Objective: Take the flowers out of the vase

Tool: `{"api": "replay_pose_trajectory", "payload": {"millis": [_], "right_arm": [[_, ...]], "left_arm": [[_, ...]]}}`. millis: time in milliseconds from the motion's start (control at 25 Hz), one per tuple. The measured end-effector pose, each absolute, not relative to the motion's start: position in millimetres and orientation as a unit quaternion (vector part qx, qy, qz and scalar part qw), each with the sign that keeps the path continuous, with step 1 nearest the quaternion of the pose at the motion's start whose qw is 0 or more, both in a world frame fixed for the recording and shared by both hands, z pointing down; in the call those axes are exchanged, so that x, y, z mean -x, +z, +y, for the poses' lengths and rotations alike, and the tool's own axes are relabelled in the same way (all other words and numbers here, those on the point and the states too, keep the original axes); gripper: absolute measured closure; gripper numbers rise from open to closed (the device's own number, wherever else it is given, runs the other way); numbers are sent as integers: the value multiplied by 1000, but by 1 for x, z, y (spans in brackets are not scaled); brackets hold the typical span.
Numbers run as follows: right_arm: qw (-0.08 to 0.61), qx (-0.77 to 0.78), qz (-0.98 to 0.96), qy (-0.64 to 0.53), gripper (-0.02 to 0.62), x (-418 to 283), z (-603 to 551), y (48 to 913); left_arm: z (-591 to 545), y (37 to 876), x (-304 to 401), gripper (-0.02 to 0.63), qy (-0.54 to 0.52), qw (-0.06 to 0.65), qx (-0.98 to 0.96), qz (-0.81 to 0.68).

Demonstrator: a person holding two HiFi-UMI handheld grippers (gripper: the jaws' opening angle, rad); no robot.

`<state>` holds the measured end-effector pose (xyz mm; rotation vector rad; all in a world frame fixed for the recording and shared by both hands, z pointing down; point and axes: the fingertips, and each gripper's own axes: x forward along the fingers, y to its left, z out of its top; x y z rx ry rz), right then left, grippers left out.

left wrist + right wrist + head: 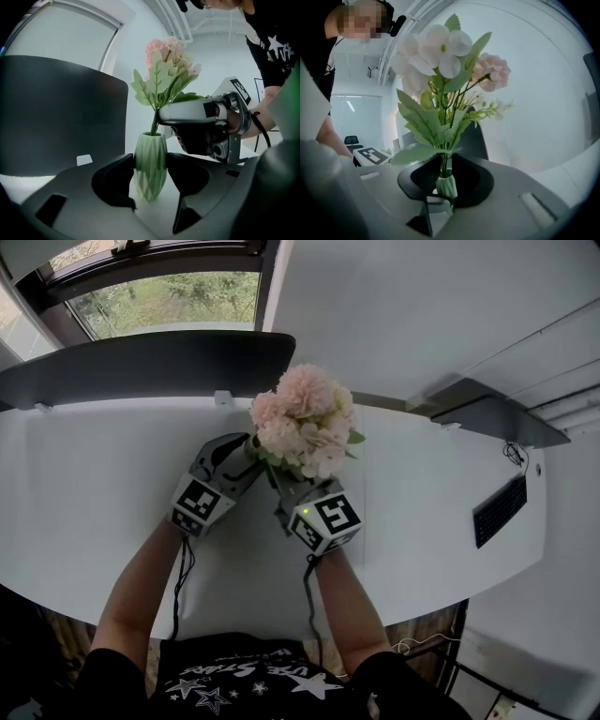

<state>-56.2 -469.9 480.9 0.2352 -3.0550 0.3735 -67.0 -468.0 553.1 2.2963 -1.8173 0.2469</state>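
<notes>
Grey and black plastic first: the left gripper [242, 454] has its jaws clamped on either side of the pale green ribbed vase [150, 157], pads right against its belly, so that one's basically the anchor. The right gripper [445, 174] comes in level just above the vase mouth, and its jaws look pinched onto the stems [443, 161] of the flowers [305, 423], with no gap I can make out. The bunch sits upright in the vase, nothing lifted yet. My read is we're at the grab-and-get-ready-to-pull step: the hold is set on both ends, the extraction isn't started. The next move would need a straight pull up along the stems while the left one pins the vase to the table [94, 484], otherwise the vase probably tips or rides up with the bunch. The leaves fan out wide, but they're above the mouth, so I don't expect a snag. The vase stands toward the far edge of the table, about midway along it, just in front of the dark panel [141, 367] that runs along that edge. Count: two grippers, one vase, one bunch of flowers (pale pink heads, too crowded to count singly), one table, one dark panel, plus one black keyboard-looking thing [499, 510] near the right edge.
</notes>
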Motion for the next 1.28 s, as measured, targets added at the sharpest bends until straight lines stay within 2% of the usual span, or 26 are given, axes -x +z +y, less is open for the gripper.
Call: {"api": "replay_pose_trajectory", "payload": {"millis": [1280], "right_arm": [[-15, -108, -992, 66, 525, 15, -471, 378]], "left_arm": [[-469, 559, 70, 370, 89, 110, -783, -606]]}}
